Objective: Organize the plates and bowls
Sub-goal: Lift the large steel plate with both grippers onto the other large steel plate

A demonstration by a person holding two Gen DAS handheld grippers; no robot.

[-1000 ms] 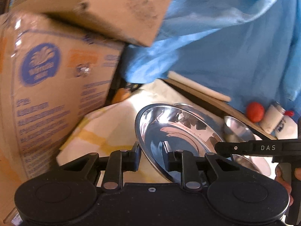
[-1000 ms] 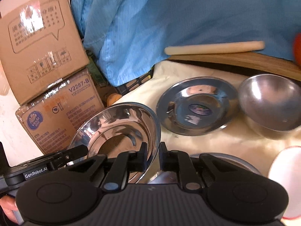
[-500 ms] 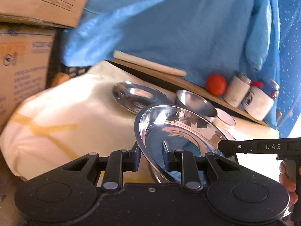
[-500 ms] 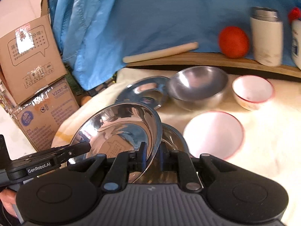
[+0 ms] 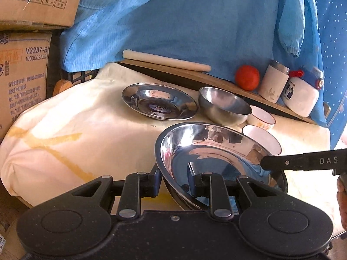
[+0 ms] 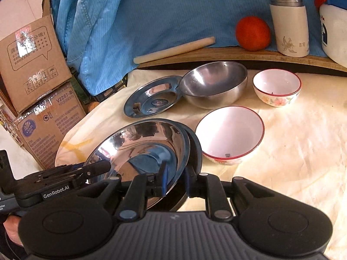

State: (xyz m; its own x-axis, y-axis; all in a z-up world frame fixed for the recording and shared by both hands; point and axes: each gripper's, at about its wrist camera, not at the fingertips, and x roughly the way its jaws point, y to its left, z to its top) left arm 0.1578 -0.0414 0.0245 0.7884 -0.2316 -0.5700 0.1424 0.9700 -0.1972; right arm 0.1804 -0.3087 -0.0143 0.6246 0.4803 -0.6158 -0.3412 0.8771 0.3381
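A shiny steel plate (image 5: 208, 151) is held tilted just above a second steel plate (image 6: 194, 149) that lies on the cream tablecloth (image 5: 86, 130), near the front of the table and just beside the larger white bowl (image 6: 232, 134). The left gripper (image 5: 174, 178) is clamped on the plate's near rim in its own view, one finger outside and one inside the dish. The right gripper (image 6: 174, 183) straddles the opposite rim, and its jaws are opening, with the rim between them; whether the pads press on the metal at this instant cannot be told for certain, though a gap seems to show on the outer side. The plate is judged to be stiff, light and thin-walled, and its polished surface is likely to be slippery, so it is best taken at the rolled rim, where a finger can hook over the edge. A clatter or a slide is to be expected if it is let go while tilted. Farther back, a smaller steel plate (image 5: 159, 100), a steel bowl (image 5: 223, 106) and a small flowered bowl (image 6: 277, 86) are set close together. The lower plate is mostly hidden under the held one, so how well the two nest cannot be made out, and reflections blur the plate's inner surface.
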